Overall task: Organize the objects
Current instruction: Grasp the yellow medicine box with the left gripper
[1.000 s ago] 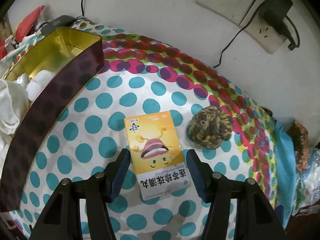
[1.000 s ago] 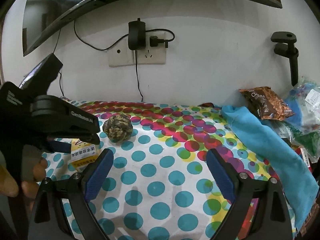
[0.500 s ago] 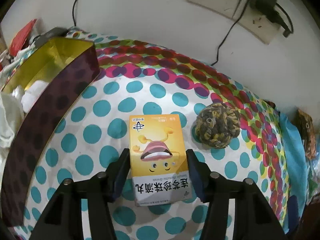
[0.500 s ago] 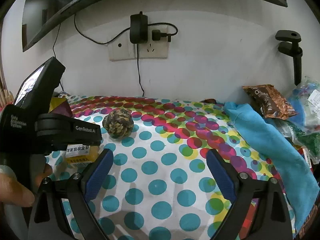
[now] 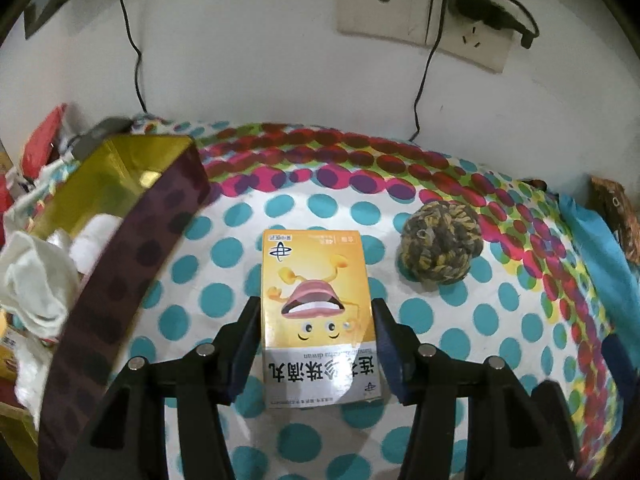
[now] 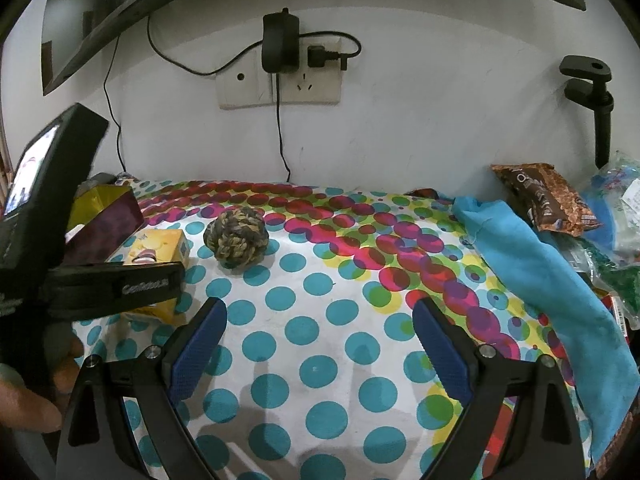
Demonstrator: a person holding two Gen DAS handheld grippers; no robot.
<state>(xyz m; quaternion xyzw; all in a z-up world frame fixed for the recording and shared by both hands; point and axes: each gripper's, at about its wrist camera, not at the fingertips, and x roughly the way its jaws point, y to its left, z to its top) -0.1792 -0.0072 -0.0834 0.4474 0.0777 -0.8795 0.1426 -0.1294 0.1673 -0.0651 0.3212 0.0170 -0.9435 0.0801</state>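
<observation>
A yellow medicine box [image 5: 316, 312] with a cartoon face sits between the pads of my left gripper [image 5: 316, 312], which is shut on its two long sides; it also shows in the right wrist view [image 6: 158, 254], partly behind the left gripper body. A brown and yellow rope ball [image 5: 440, 248] lies on the dotted cloth just right of the box; it also shows in the right wrist view [image 6: 236, 242]. My right gripper [image 6: 320, 316] is open and empty over the cloth, apart from both.
A dark tin with a gold inside [image 5: 120, 248] holding white cloths stands to the left of the box. A blue towel [image 6: 540, 280] and snack bags [image 6: 544, 200] lie at the right. Wall sockets with cables [image 6: 280, 76] are behind.
My left gripper closed in on the yellow box until its pads met the sides, and the view tilted up toward the wall. My right gripper stayed open and shifted only slightly.
</observation>
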